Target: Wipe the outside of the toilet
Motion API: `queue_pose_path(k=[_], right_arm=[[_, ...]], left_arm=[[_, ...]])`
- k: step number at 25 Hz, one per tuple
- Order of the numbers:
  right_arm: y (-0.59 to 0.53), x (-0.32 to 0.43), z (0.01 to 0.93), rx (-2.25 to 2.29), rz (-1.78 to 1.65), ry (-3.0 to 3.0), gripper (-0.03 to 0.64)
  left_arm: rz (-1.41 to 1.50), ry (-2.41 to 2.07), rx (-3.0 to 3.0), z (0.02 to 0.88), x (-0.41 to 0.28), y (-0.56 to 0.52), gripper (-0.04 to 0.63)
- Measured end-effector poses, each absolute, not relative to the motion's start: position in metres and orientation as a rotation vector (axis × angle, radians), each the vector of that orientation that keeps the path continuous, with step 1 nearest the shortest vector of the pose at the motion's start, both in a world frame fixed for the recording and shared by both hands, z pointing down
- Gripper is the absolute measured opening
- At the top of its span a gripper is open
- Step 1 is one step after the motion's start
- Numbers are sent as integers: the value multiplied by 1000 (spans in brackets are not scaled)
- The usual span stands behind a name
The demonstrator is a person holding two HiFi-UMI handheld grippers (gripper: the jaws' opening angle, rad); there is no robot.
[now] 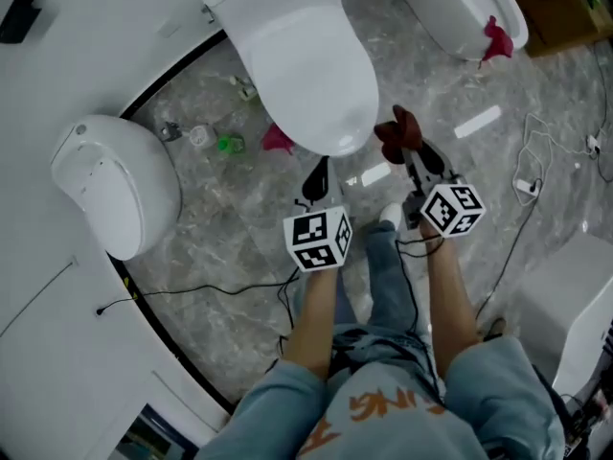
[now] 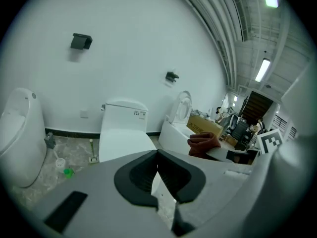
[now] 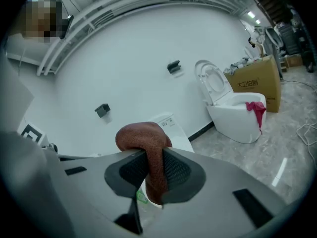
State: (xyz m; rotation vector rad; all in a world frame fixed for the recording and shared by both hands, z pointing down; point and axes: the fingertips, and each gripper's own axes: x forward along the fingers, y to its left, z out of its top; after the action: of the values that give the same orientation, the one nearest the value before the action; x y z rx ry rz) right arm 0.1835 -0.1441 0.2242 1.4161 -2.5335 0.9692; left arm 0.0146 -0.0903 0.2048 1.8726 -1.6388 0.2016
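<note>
A grey marbled floor (image 1: 239, 228) curves against a white wall (image 1: 86, 36); three white fixtures stand along it. The toilet (image 1: 302, 60) with its lid down sits in the middle, its tank far and its rounded front near; a closed rounded fixture (image 1: 115, 185) stands to its left; an open-lidded toilet (image 1: 460, 8) stands far right with a red rag (image 1: 496, 38) draped over its rim; a cardboard box (image 1: 560, 8) sits beyond that. The person stands near, forearms reaching toward the middle toilet's front.

The right gripper (image 1: 414, 156) has its tongs pinched on a brown-red cloth (image 1: 397, 132), which bulges above the pads and hangs below them in the right gripper view; the cloth sits just right of the toilet's near front end, and whether it touches the porcelain cannot be told. The left gripper (image 1: 318, 172) hovers just near of that same front end; its tongs are pressed together with nothing between them.

A pink rag (image 1: 278, 140) lies on the floor at the toilet's left side; a small green object (image 1: 228, 144) lies left of it; black cables (image 1: 192, 290) trail across the near floor.
</note>
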Motion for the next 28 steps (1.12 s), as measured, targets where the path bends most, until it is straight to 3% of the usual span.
queue_pose_path(k=[14, 21, 28], right_arm=[[-130, 101, -7, 1455, 609, -2691, 71], [-121, 48, -94, 1417, 257, -2744, 72], [-114, 23, -128, 1451, 132, -2772, 72]], left_arm=[[4, -1855, 2097, -35, -67, -101, -5], [-12, -1891, 2225, -96, -100, -99, -5], [-79, -1901, 2309, -135, -125, -93, -5]])
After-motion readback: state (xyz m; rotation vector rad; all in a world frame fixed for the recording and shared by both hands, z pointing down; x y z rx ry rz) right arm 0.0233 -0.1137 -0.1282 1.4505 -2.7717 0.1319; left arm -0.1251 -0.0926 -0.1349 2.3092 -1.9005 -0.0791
